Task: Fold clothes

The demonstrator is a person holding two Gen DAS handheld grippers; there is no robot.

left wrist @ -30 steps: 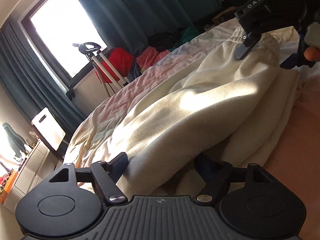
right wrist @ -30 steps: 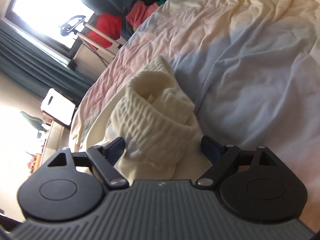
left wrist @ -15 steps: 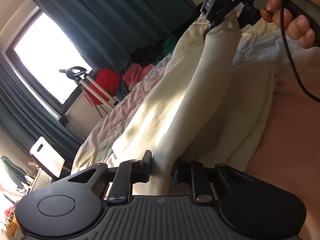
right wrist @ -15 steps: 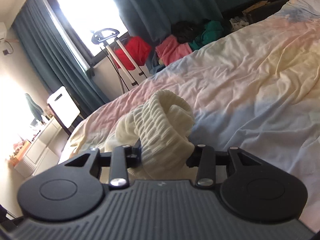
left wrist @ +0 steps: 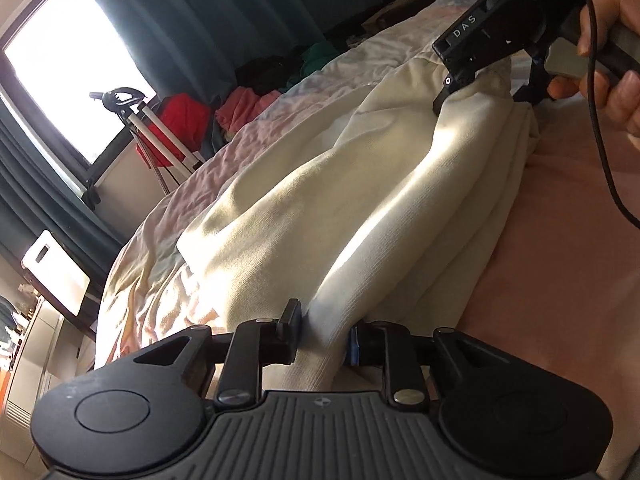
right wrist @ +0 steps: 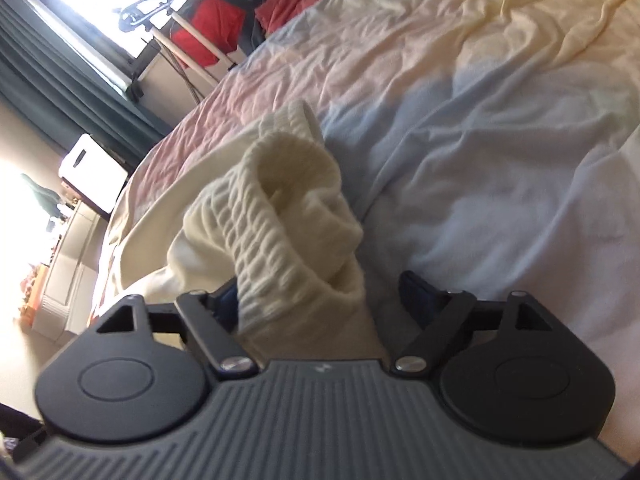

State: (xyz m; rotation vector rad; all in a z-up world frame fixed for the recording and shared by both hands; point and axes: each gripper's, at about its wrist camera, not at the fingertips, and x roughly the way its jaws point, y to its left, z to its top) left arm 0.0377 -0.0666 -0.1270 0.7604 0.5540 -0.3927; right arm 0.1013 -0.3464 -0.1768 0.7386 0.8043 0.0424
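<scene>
1. Left gripper (left wrist: 322, 330) has its fingers clamped on one end of the cream garment (left wrist: 360, 200); the fabric is bunched tight between the pads, and that end sits low, right at the bed (left wrist: 160, 272).
2. From there the garment runs in a long folded band across the bed toward the right gripper (left wrist: 476, 80), which I can see at the far end with a hand (left wrist: 616, 60) around its handle and a black cable hanging off it.
3. Right gripper (right wrist: 320, 300) from its own camera: fingers spread apart, not squeezing. The ribbed waistband end of the garment (right wrist: 280, 216) sits in the gap, touching the left finger (right wrist: 226, 300), while the right finger (right wrist: 416, 292) stands clear of it.
4. That ribbed end is curled into a loop, resting on the pale blue-and-pink bedsheet (right wrist: 480, 140).
5. Background stuff: bright window (left wrist: 60, 60) with teal curtains (left wrist: 220, 12), a pile of red, pink and green clothes (left wrist: 240, 108) at the bed's far edge.
</scene>
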